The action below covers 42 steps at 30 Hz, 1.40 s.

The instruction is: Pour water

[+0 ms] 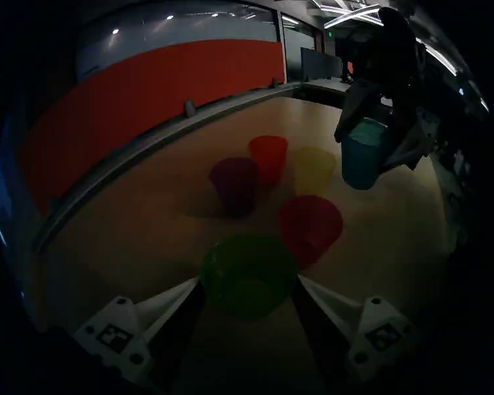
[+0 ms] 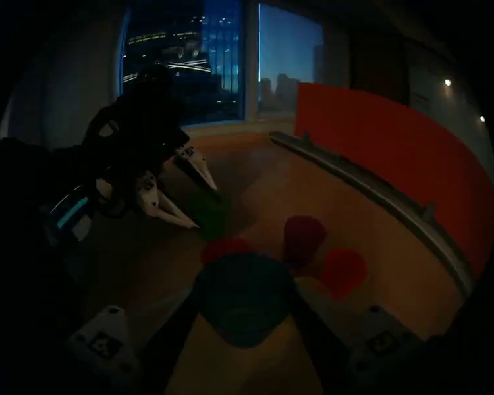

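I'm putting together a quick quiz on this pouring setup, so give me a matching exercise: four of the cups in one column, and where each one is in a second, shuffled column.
Cups:
1. green cup
2. teal cup
3. purple cup
4. yellow cup

Places:
A. on the table, just left of the orange cup in the left gripper view
B. between the fingers of the left gripper
C. on the table, just right of the orange cup in the left gripper view
D. held in the right gripper, up off the table

Pairs: 1-B, 2-D, 3-A, 4-C
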{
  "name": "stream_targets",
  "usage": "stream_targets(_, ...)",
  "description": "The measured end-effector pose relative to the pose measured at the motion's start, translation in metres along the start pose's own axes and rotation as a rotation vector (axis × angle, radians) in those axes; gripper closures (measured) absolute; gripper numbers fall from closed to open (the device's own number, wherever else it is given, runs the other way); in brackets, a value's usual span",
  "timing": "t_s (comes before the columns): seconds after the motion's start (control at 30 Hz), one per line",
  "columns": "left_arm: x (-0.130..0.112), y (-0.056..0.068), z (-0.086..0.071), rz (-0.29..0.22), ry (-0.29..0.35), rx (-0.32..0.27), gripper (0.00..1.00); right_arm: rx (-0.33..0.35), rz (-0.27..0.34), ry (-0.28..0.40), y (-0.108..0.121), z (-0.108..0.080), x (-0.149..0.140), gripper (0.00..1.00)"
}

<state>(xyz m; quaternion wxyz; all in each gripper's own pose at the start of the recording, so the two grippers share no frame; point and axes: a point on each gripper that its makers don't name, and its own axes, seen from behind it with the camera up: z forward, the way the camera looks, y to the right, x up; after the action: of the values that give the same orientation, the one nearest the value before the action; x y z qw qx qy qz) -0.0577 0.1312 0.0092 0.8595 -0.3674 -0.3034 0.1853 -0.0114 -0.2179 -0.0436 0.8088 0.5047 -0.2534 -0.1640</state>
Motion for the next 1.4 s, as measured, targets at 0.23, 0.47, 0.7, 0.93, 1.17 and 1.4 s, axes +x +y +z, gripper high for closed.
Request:
stream_targets(0.23,-0.005,-0.002,0.008,0.004,-0.009,0.001,0.14,0.013,-0.005,-0.020,-0.005,0.008,-0.011,0.00)
stream_targets(0.47,-0.009,-0.001,0.014,-0.005,-0.007,-0.002,0.13,0.022,-0.002,-0.037,-0.007,0.015,-0.021,0.00)
stream_targets(0.7,-0.013,0.000,0.018,-0.009,0.004,-0.005,0.13,0.027,-0.014,-0.049,-0.010,0.019,-0.027,0.00)
stream_targets(0.93,-0.017,-0.001,0.017,-0.022,0.010,-0.011,0.13,0.031,-0.016,-0.056,-0.012,0.025,-0.030,0.00)
stream_targets(1.17,-0.022,-0.001,0.015,-0.027,0.007,-0.019,0.13,0.035,-0.019,-0.069,-0.018,0.030,-0.036,0.00)
stream_targets(1.4,-0.028,0.002,0.016,-0.034,-0.010,-0.030,0.12,0.039,-0.020,-0.079,-0.022,0.034,-0.043,0.00)
